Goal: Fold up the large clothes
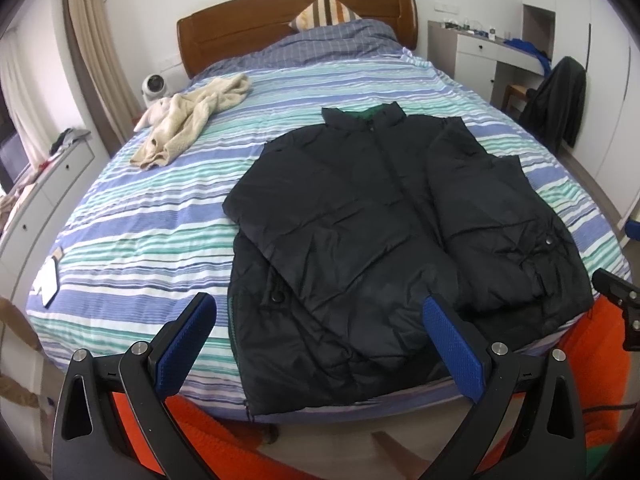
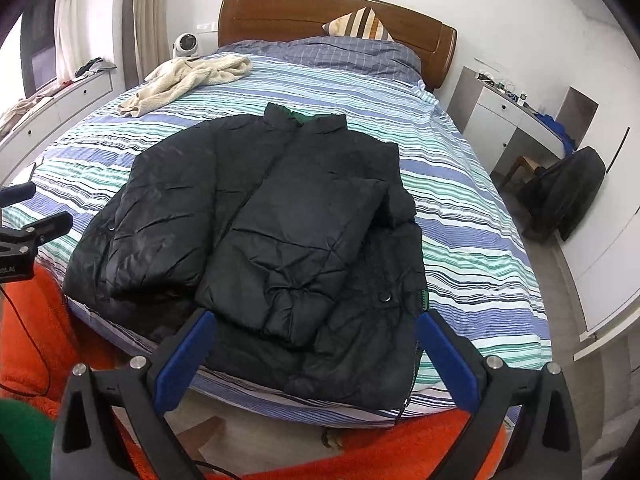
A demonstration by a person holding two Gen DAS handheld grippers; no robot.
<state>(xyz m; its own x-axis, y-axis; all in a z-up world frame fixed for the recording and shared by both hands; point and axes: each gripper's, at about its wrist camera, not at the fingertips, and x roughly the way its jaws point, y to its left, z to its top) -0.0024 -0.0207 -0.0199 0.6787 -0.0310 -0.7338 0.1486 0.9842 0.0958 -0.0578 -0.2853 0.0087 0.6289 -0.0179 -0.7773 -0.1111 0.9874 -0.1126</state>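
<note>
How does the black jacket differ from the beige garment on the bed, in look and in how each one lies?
The black jacket is dark, smooth and puffy; the beige garment is pale and fleecy. The jacket lies spread flat at the bed's foot with both sleeves folded across its front; the beige garment lies crumpled further up, towards the headboard. The jacket also looks larger. Both rest on the striped bedspread, and neither tool touches them.

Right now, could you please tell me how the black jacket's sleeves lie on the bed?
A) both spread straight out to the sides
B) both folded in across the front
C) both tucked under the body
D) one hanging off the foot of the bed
B: both sleeves of the black jacket lie folded inward over its zipped front on the striped bed, their cuffs pointing toward the hem.
</note>
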